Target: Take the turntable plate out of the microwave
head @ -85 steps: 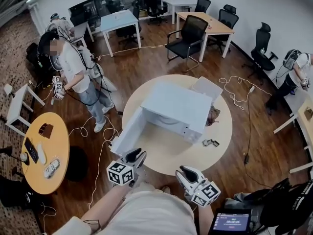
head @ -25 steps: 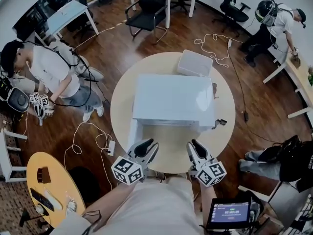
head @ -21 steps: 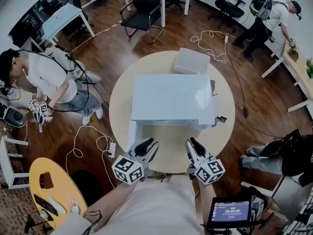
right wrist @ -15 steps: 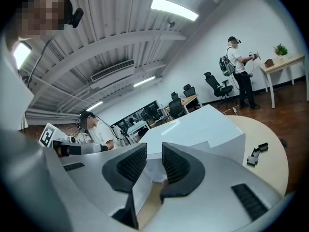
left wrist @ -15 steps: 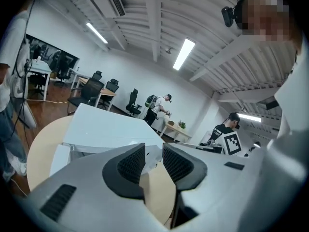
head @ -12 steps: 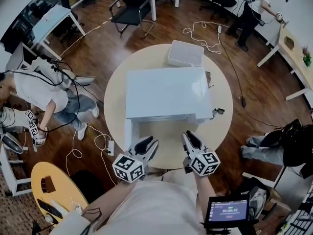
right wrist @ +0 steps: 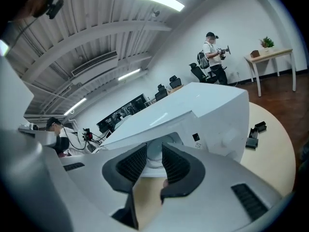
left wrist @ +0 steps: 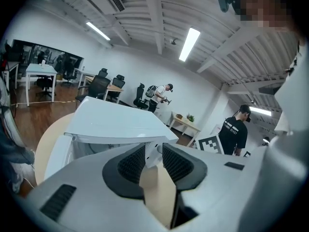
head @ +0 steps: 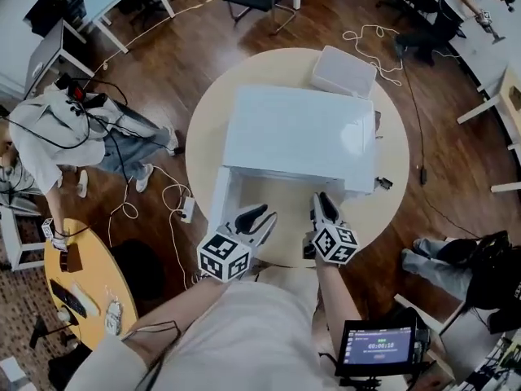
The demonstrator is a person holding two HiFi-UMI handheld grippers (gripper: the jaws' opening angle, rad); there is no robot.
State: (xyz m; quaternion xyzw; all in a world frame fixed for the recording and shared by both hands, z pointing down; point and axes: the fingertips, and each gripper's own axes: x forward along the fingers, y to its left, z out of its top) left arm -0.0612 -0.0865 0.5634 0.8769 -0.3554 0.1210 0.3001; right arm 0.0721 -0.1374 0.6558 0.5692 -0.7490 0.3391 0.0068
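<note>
A white microwave [head: 297, 137] stands on a round beige table [head: 203, 145] with its door [head: 221, 202] swung open to the left. Both grippers hover at its open front. My left gripper [head: 259, 216] is open and empty, pointing at the door side [left wrist: 55, 153]. My right gripper [head: 323, 206] is also open with a narrow gap and nothing in it. In the right gripper view a pale round plate [right wrist: 153, 151] shows inside the cavity, just beyond the fingertips [right wrist: 175, 164]. From the head view the cavity is hidden under the microwave's top.
A white lidded box [head: 343, 70] sits behind the microwave. Small black parts [right wrist: 253, 134] lie on the table at its right. A person [head: 49, 145] bends at the left near a yellow table [head: 81, 292]. Cables cross the floor.
Both grippers have come down and closer to the microwave's open front, the right one more. The head camera's view has shifted. The person at the left has moved.
</note>
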